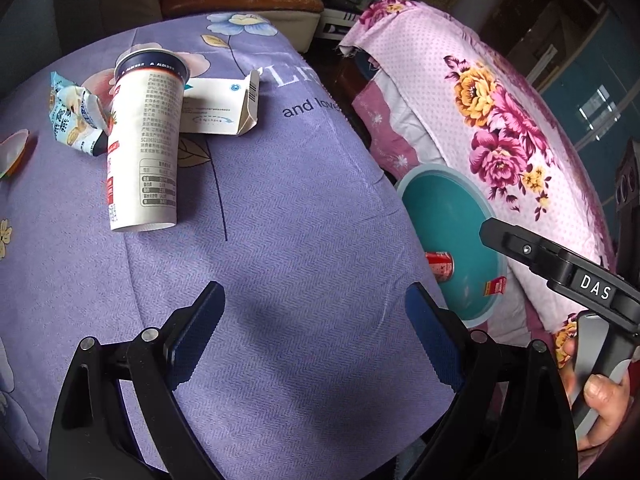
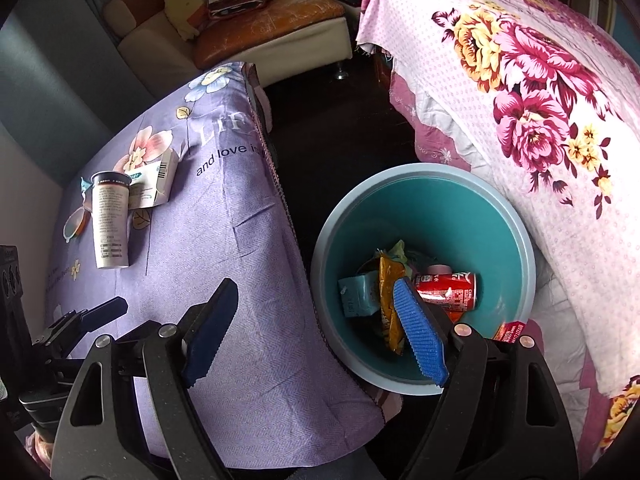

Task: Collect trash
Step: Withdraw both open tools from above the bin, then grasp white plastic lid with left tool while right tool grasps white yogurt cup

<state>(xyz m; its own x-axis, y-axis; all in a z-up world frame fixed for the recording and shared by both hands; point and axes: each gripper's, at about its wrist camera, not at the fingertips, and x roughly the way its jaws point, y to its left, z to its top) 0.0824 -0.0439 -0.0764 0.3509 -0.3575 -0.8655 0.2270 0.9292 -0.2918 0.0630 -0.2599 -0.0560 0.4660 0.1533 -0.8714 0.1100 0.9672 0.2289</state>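
1. Your left gripper (image 1: pixel 316 336) is wide open and holds nothing. It hangs over the bare purple cloth (image 1: pixel 280 208) at the near end of the table.
2. Your right gripper (image 2: pixel 316 328) is wide open too, with nothing in it. One finger is over the cloth and one is over the bin (image 2: pixel 516 240).
3. The bin sits low, just right of the table. A red can (image 2: pixel 448 288), a yellow bag (image 2: pixel 390 280) and a small box (image 2: pixel 356 296) are in it already.
4. The next trash is far and to the left: a tall paper cup (image 1: pixel 140 148) lying on its side. It looks light and a bit soft, so I think a hard squeeze would crush it. Take it around the middle.
5. A flat white box (image 1: pixel 220 108) lies partly under the cup's far end. It should be light and bendy. Grab it by an edge.
6. A crinkled wrapper (image 1: pixel 76 116) touches the cup on the left. It is thin and floppy.
7. Nothing stands in your way. Watch that the cup does not roll.
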